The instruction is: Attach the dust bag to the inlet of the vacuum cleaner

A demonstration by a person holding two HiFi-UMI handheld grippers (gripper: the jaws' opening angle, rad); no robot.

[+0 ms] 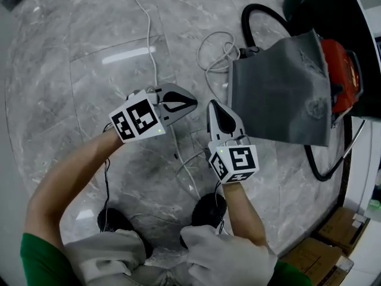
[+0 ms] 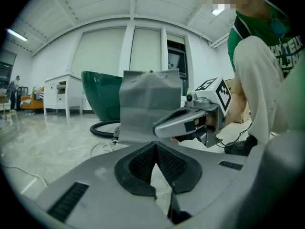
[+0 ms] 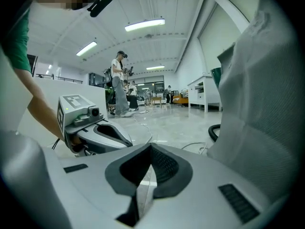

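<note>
A grey cloth dust bag (image 1: pixel 280 94) stands to the right, draped against the red vacuum cleaner (image 1: pixel 344 76), with a black hose (image 1: pixel 256 14) looping behind it. My left gripper (image 1: pixel 189 103) points right, toward the bag, and is shut on nothing. My right gripper (image 1: pixel 215 108) is just left of the bag's lower corner, also shut and empty. In the left gripper view the bag (image 2: pixel 150 104) stands upright ahead, with the right gripper (image 2: pixel 164 125) crossing in front of it. The bag (image 3: pixel 267 104) fills the right side of the right gripper view, apart from the jaws.
White cables (image 1: pixel 214 52) trail over the marble floor by the bag. Cardboard boxes (image 1: pixel 324 255) sit at the lower right, and a dark green tub (image 2: pixel 102 97) stands behind the bag. The person's shoes (image 1: pixel 208 210) are below the grippers. People (image 3: pixel 121 85) stand far off.
</note>
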